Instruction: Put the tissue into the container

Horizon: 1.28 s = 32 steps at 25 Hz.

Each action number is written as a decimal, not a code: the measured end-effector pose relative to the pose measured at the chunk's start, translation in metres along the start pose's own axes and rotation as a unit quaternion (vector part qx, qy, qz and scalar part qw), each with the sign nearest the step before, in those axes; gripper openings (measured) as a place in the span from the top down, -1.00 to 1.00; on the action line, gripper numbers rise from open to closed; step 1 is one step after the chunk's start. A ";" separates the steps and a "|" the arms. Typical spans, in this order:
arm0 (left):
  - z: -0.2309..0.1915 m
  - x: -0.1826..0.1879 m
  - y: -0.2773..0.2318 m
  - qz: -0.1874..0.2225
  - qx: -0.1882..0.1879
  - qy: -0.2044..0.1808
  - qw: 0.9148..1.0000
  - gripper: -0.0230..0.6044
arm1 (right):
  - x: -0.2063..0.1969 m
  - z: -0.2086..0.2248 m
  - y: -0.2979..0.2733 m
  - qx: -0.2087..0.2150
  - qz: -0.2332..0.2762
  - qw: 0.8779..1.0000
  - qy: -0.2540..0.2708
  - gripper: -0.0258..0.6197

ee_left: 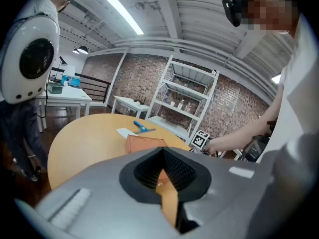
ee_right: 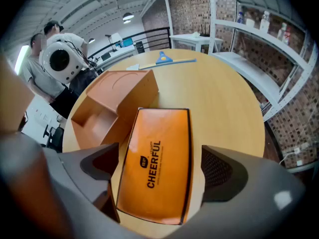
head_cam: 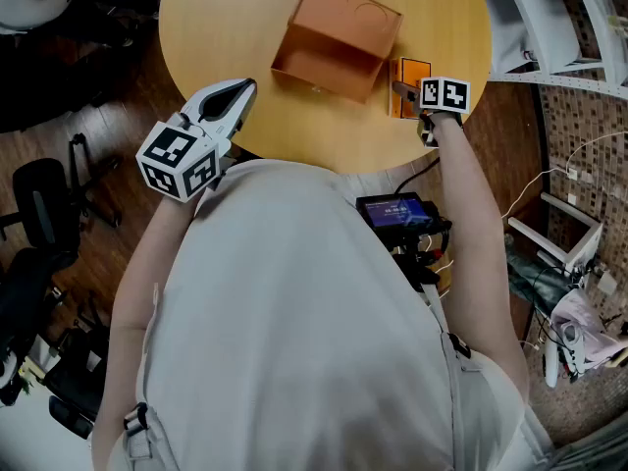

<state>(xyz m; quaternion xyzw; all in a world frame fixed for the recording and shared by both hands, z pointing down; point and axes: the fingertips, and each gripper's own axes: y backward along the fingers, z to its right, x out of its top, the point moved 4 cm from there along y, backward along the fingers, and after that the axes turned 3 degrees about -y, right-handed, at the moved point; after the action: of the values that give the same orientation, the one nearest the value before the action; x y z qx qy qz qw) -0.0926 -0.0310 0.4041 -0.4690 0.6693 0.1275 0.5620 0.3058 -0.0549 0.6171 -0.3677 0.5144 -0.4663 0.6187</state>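
Note:
The tissue pack (ee_right: 162,133), a flat orange packet with black print, lies on the round wooden table (head_cam: 226,18) just right of the container. It shows small in the head view as the tissue pack (head_cam: 414,72). My right gripper (ee_right: 157,171) is open wide and straddles its near end, with a gap showing at the right pad. The container (head_cam: 334,42) is an open orange box with low walls; it also appears as the container (ee_right: 107,108) and the container (ee_left: 144,143). My left gripper (head_cam: 235,94) hovers at the table's near left edge, jaws together and empty; seen close, the left gripper (ee_left: 162,178).
A blue tool (ee_right: 164,59) and a white sheet (ee_left: 124,132) lie at the table's far side. White shelving (head_cam: 549,27) stands to the right, office chairs (head_cam: 39,204) to the left. A person with a white round pack (ee_right: 60,59) stands beyond the table.

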 end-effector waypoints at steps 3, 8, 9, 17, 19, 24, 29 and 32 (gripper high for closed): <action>0.003 -0.001 0.006 0.001 0.006 0.003 1.000 0.93 | -0.010 0.002 -0.007 -0.020 -0.030 0.999 -0.008 -0.62; 0.001 -0.005 0.014 0.007 0.011 0.010 1.000 0.93 | -0.009 0.005 0.000 -0.043 -0.042 0.998 0.034 -0.36; 0.000 -0.006 0.015 0.008 0.010 0.012 1.000 0.93 | -0.007 0.005 0.005 -0.044 -0.039 0.998 0.039 -0.36; -0.004 -0.007 0.005 0.015 -0.006 0.019 1.000 0.93 | 0.065 -0.091 0.077 -0.009 0.055 0.964 0.259 -0.34; -0.001 -0.008 0.007 0.016 -0.006 0.017 1.000 0.93 | 0.070 -0.136 0.081 0.020 0.060 0.938 0.340 -0.34; 0.004 -0.003 0.016 0.025 0.003 0.026 0.999 0.93 | 0.057 -0.203 0.038 0.075 0.003 0.867 0.492 -0.34; 0.015 0.003 0.040 0.041 0.026 0.033 0.998 0.93 | 0.041 -0.215 0.004 0.074 -0.064 0.836 0.540 -0.34; 0.013 0.001 0.054 0.044 0.042 0.041 0.997 0.93 | 0.041 -0.208 -0.005 0.066 -0.076 0.830 0.549 -0.36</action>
<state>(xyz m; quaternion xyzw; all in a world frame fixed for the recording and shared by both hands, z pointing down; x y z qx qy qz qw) -0.1252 0.0059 0.3792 -0.4197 0.7167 0.1045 0.5471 0.1019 -0.0901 0.5686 -0.0473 0.7077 -0.6696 0.2204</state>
